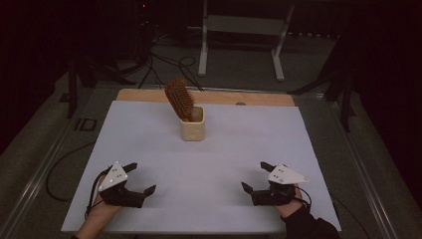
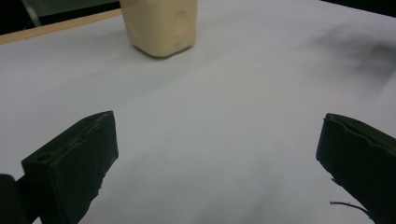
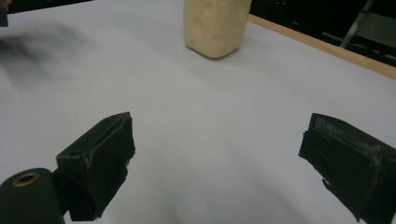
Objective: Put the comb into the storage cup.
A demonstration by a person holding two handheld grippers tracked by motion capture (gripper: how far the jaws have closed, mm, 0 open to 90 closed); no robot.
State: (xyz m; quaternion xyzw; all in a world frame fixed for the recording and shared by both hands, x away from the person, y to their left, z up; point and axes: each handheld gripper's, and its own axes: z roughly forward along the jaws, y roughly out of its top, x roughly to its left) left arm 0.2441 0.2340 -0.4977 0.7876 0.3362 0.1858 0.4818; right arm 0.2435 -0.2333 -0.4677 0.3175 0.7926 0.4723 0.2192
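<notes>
Cream cup (image 1: 192, 129) hides the hairbrush (image 1: 178, 98) handle; both tools gape, well apart

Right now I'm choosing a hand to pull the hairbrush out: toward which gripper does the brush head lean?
The left gripper. The hairbrush stands handle-down in the cream cup, its head tilted up toward the table's left side, away from the right gripper.

Matt cream holder (image 1: 192, 130), bristly wooden hairbrush (image 1: 178, 97), smooth white tabletop (image 1: 239, 149).

room dim | grey floor (image 1: 239, 64) | white frame legs (image 1: 203, 45) | black cables (image 1: 164, 62) behind table
</notes>
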